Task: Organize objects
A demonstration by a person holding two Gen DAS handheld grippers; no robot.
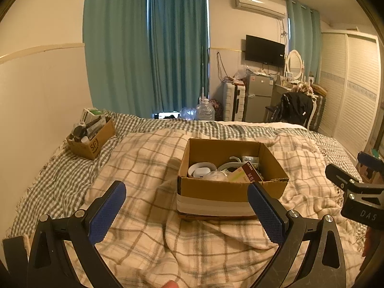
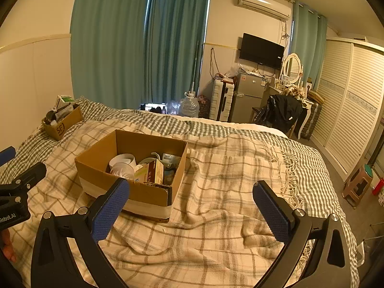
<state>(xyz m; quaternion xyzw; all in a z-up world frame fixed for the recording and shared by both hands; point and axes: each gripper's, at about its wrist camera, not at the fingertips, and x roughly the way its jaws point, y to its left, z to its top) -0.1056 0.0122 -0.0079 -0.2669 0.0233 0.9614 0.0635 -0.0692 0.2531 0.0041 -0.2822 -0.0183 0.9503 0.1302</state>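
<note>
Both my claws hang over the bed, left claw (image 1: 187, 200) and right claw (image 2: 190, 198) spread wide, nothing held. Plaid blanket (image 2: 228, 192) covers the bed's middle, checked sheet (image 1: 60, 175) along its edges. Box (image 1: 230, 180) of small items sits mid-bed; second box (image 1: 92, 136) at the far left corner by the wall. Teal curtains (image 1: 144, 48), TV (image 1: 264, 50), fridge (image 1: 260, 96), wardrobe (image 2: 348, 100) beyond.

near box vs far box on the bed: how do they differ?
The near box is larger, with a white band round its base; the far box is smaller, plain brown with an SF logo. The near box sits mid-bed on the plaid blanket; the far box sits by the wall on the gingham sheet. Near contents lie below the rim; far contents stick out above. Both are open cardboard.
</note>
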